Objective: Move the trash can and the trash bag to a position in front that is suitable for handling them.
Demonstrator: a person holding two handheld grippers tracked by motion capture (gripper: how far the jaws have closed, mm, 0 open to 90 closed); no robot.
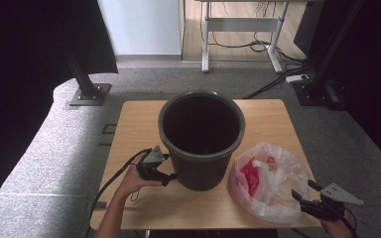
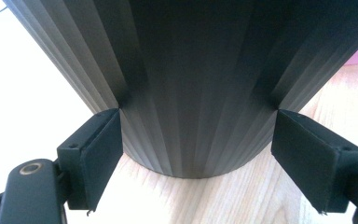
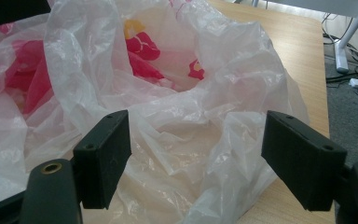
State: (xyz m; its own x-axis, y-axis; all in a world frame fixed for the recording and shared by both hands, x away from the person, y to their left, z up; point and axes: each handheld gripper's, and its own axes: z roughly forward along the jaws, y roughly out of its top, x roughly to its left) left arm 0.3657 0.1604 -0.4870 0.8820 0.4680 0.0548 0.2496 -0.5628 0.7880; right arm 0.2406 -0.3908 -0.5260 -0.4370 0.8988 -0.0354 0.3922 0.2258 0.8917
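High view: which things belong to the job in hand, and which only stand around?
Job in hand:
- bin, left gripper at its wall, jaws open
- plastic bag, right gripper beside it, jaws open
- table under both

Standing around:
- desk behind
- cables on the floor

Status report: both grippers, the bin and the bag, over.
Left gripper open, jaws against ribbed bin wall near its base. Right gripper open, at plastic bag edge, not gripping. Bag lies beside bin on table. Nothing in the way.
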